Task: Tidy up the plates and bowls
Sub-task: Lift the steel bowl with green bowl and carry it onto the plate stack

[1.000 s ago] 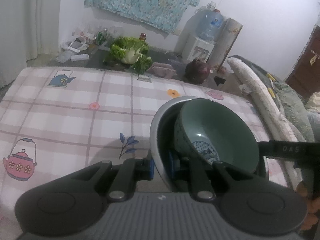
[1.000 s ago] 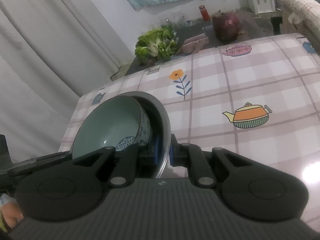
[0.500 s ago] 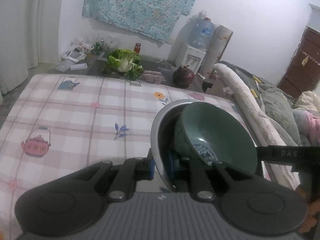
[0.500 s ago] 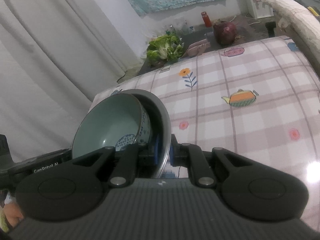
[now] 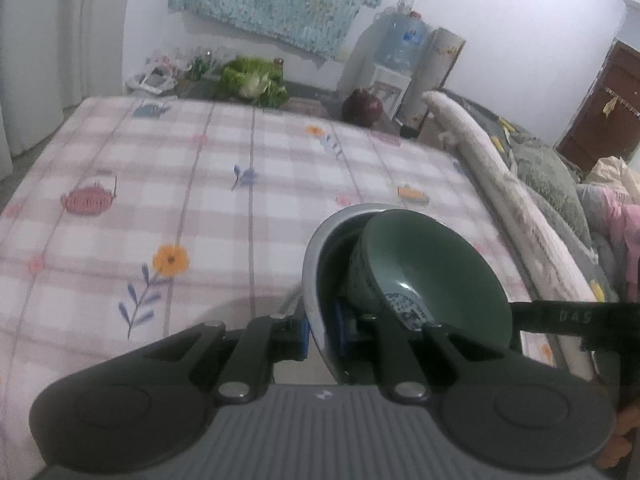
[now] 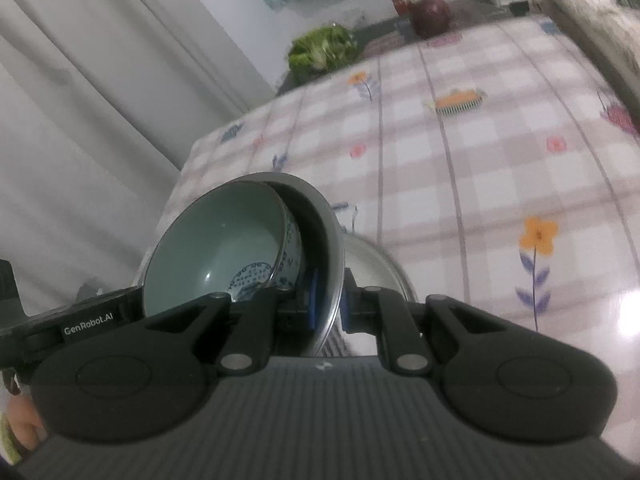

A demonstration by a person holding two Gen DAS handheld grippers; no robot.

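Steel bowl (image 5: 316, 264) w/ green ceramic bowl (image 5: 432, 276) nested inside, carried above checked tablecloth (image 5: 200, 200). Left gripper (image 5: 322, 326) clamped on steel rim; right gripper (image 6: 328, 306) likewise, opposite side. Nesting looks done; setting stack down prob. left. Another metal dish (image 6: 372, 264) beneath.

White walls (image 5: 500, 12), pale curtains (image 6: 80, 100)
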